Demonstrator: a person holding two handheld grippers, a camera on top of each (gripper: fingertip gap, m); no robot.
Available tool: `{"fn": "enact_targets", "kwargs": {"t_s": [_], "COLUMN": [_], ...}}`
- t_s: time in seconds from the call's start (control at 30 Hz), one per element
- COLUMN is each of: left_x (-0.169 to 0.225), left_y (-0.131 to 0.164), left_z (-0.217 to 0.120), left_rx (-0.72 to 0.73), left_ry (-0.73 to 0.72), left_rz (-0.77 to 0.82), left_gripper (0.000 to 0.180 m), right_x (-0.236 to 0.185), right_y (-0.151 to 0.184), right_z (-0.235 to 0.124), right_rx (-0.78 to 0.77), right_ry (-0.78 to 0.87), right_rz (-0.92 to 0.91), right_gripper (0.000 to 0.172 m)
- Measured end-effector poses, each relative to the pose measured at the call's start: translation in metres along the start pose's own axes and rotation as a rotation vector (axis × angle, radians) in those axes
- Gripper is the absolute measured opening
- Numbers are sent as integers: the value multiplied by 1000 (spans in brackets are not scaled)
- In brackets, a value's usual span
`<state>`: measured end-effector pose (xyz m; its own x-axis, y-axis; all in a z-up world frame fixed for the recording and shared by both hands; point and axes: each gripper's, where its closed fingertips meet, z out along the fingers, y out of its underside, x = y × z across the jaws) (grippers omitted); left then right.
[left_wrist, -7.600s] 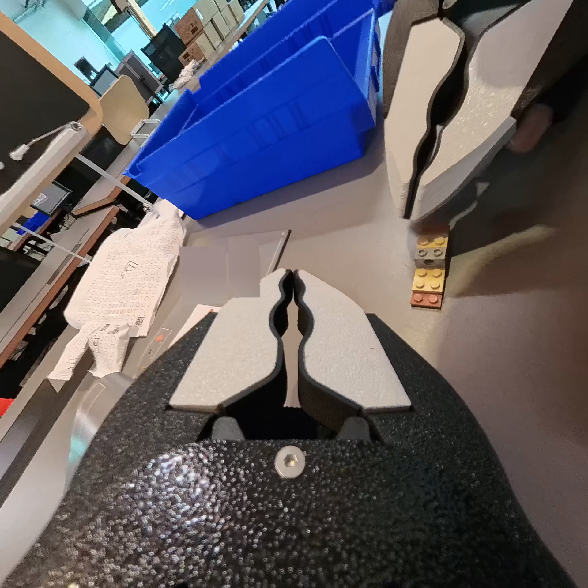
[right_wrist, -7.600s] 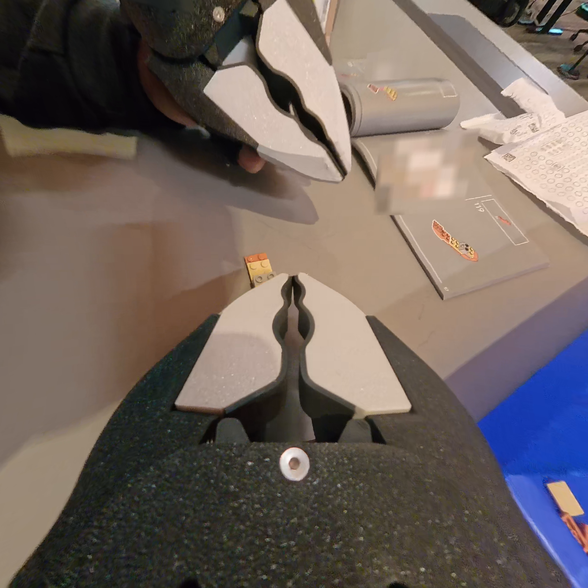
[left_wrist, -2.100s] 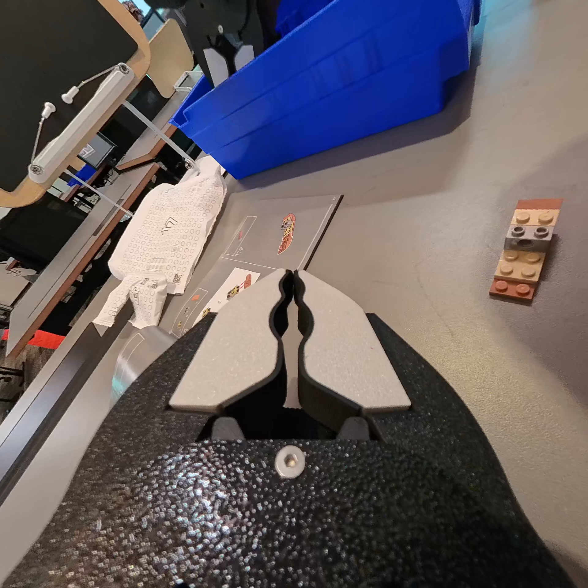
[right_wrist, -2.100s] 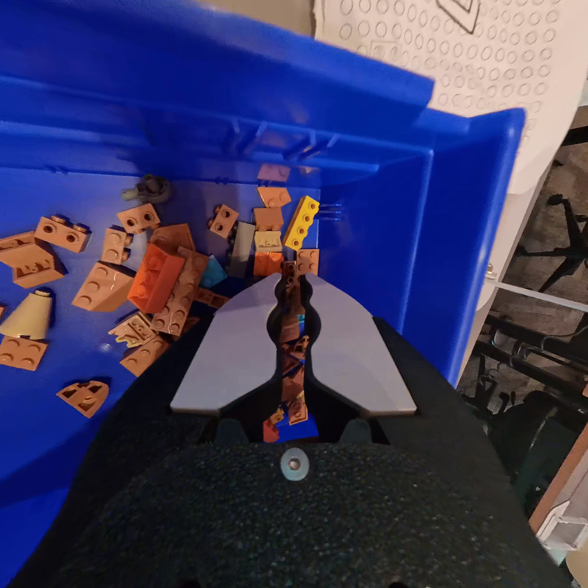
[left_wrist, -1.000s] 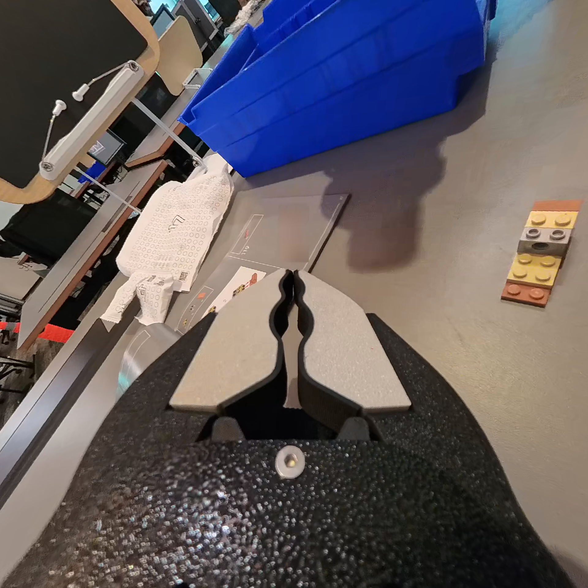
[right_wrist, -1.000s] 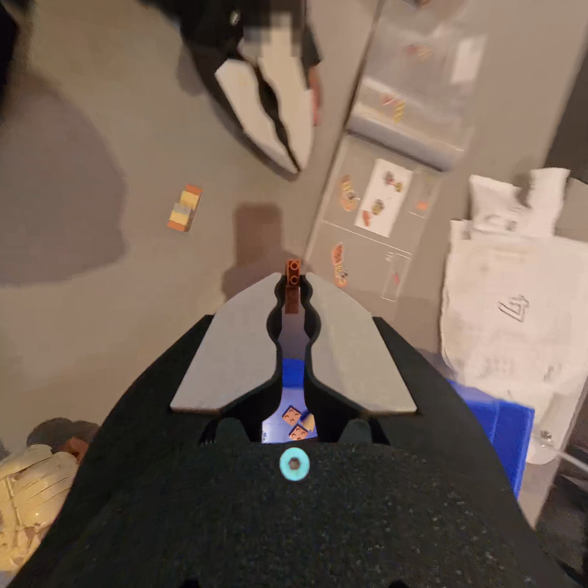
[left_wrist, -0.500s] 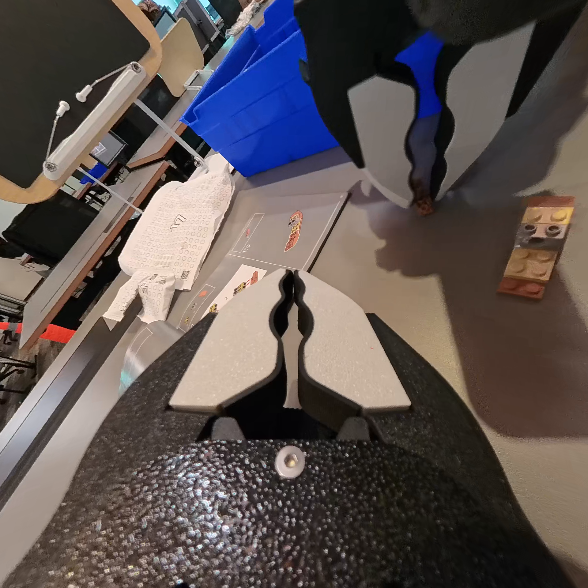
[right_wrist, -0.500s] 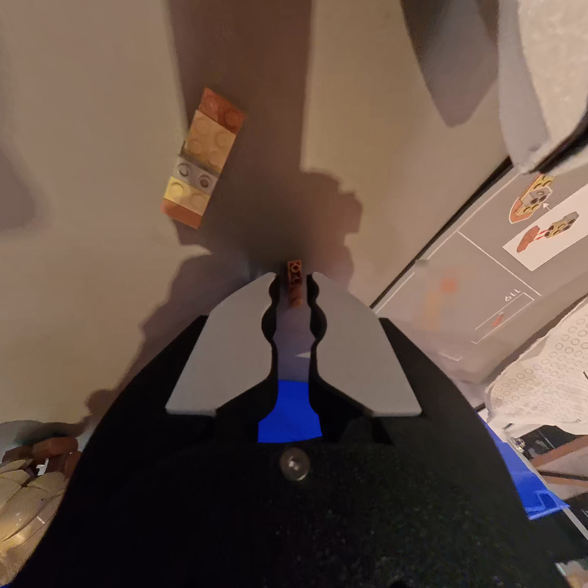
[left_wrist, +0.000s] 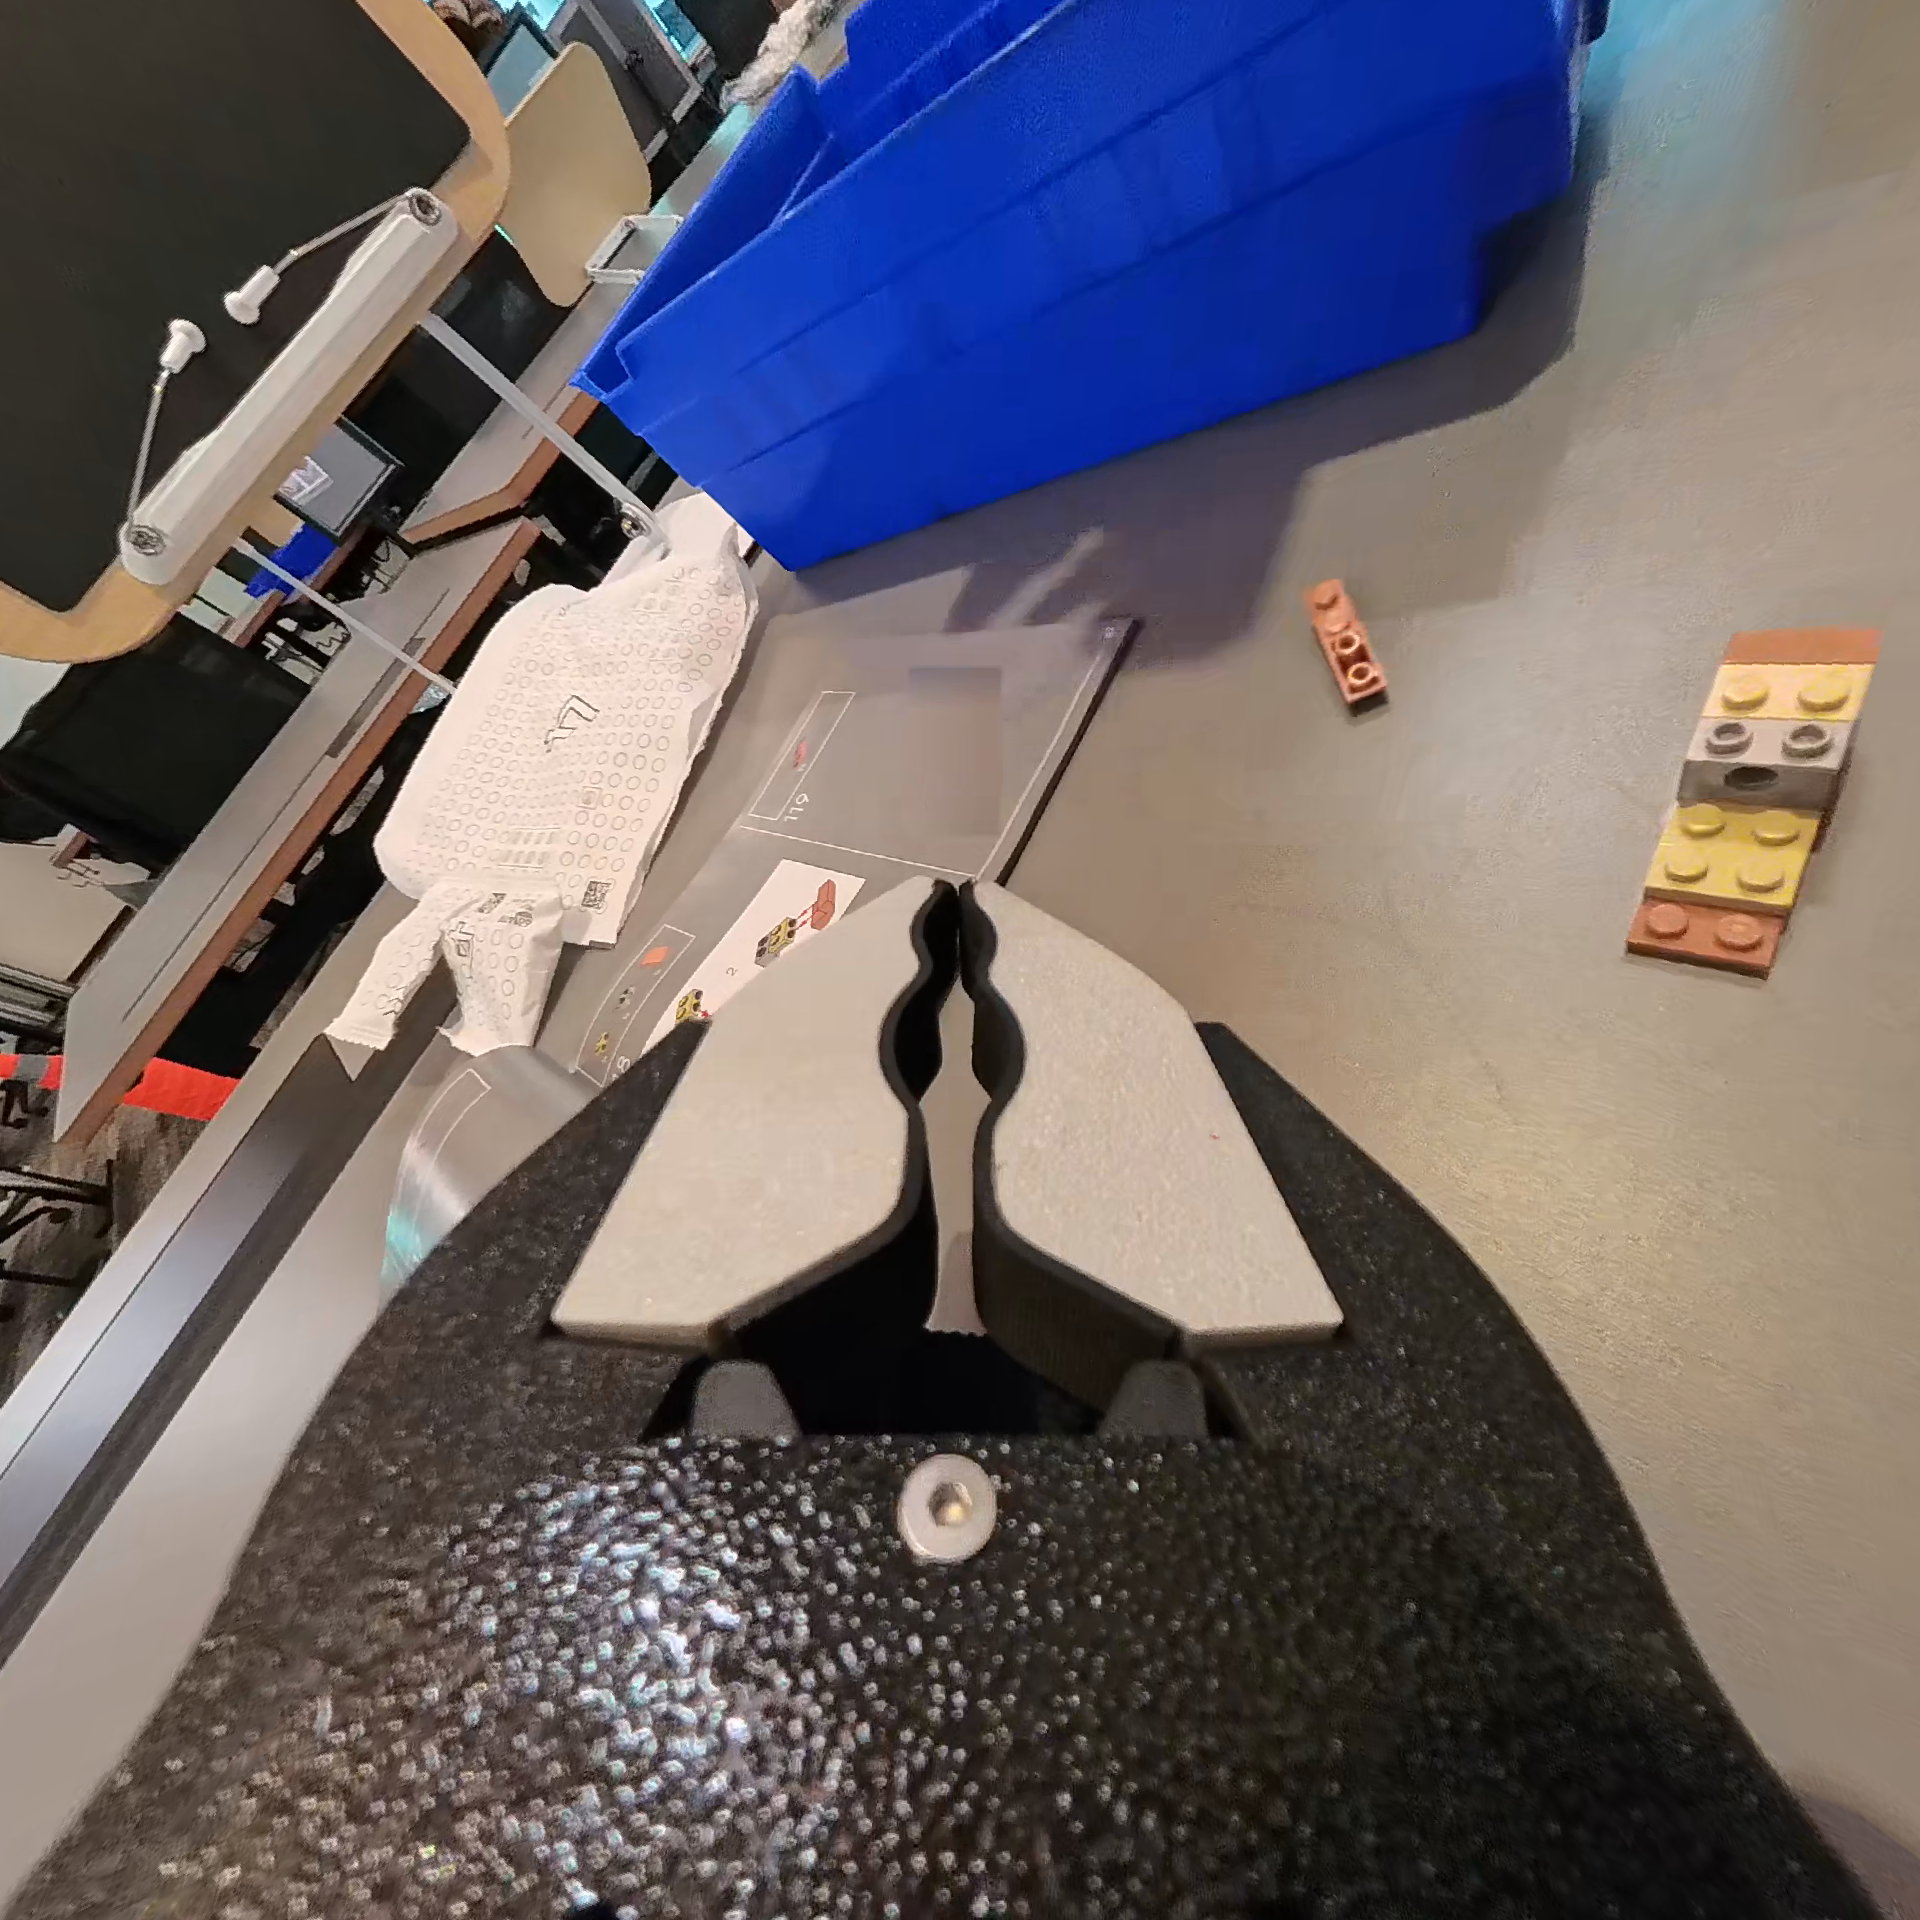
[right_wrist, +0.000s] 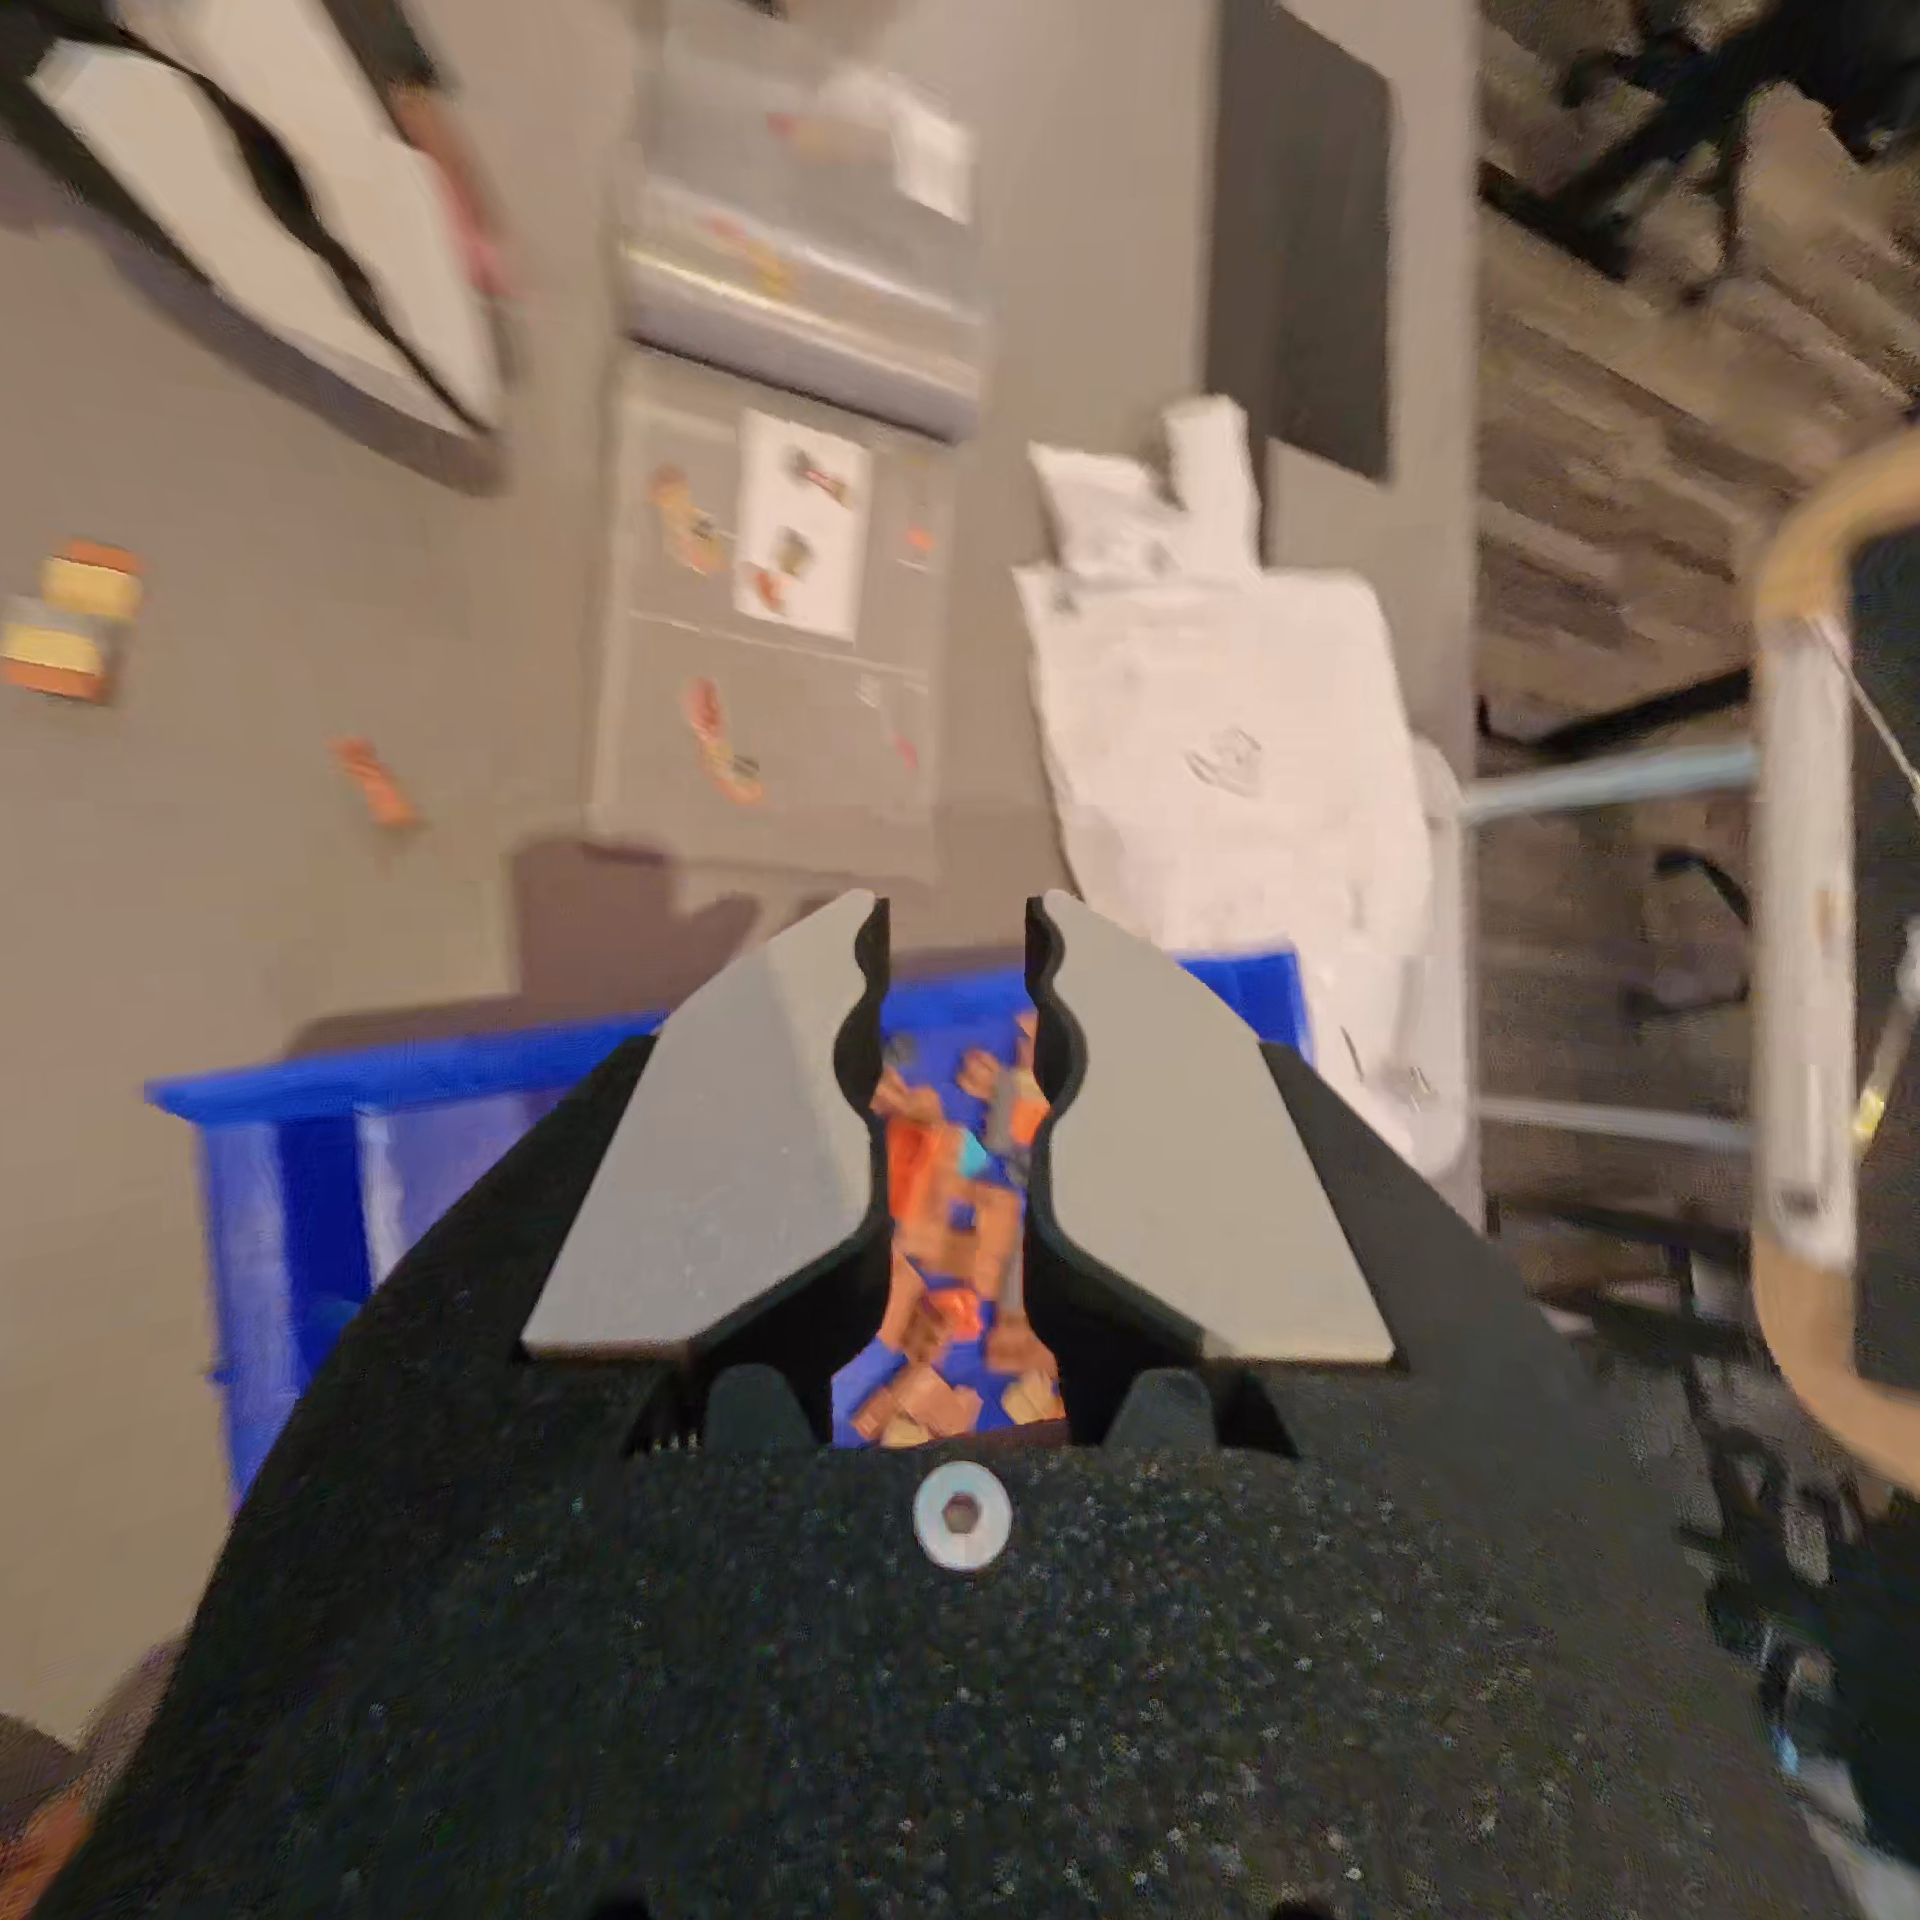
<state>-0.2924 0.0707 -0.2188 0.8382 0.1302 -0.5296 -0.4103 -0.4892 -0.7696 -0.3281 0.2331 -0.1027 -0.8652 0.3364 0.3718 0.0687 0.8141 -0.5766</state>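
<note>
Brick (left_wrist: 1348, 661), small, brown, flat on grey table (left_wrist: 1455, 1091), long axis near-far, left of stacked plates (left_wrist: 1745, 810). Left gripper (left_wrist: 957, 891) closed, empty. Right gripper (right_wrist: 956, 914) apart, empty, above blue bin (right_wrist: 312, 1143). Office behind.

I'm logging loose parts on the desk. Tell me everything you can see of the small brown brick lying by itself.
The small brown brick is a narrow reddish-brown plastic piece with round studs on top, about three in a row. It lies flat on the grey tabletop, studs up, set at a slant. It sits apart from the stacked brick strip, between that strip and the instruction booklet, in front of the blue bin. Nothing touches it; neither pair of tongs is at it.
</note>
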Motion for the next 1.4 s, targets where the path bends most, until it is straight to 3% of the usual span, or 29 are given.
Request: {"fn": "enact_targets", "kwargs": {"t_s": [0.07,0.17,0.37,0.47,0.73,0.9,1.2,1.4], "left_x": [0,-1,-1,0,2,2,3,3], "left_y": [1,2,3,4,4,3,2,2], "left_z": [1,2,3,3,3,3,2,1], "left_rx": [-5,-13,-22,-25,-26,-24,-16,-12], "left_ry": [-3,-8,-11,-9,-2,0,7,8], "left_rz": [3,10,20,24,34,37,39,34], "left_gripper": [0,0,0,0,0,0,0,0], "right_x": [32,46,40,40,9,15,12,19], "right_y": [41,94,141,149,158,171,181,178], "right_z": [-5,11,44,49,63,69,78,80], "right_rx": [-31,-72,-168,-220,-285,-405,-491,-460], "right_ry": [62,41,-4,19,-170,-222,-334,-268], "right_rz": [47,49,-20,-94,-314,-439,-468,-405], "right_gripper": [23,21,20,16,16,18,16,9]}}
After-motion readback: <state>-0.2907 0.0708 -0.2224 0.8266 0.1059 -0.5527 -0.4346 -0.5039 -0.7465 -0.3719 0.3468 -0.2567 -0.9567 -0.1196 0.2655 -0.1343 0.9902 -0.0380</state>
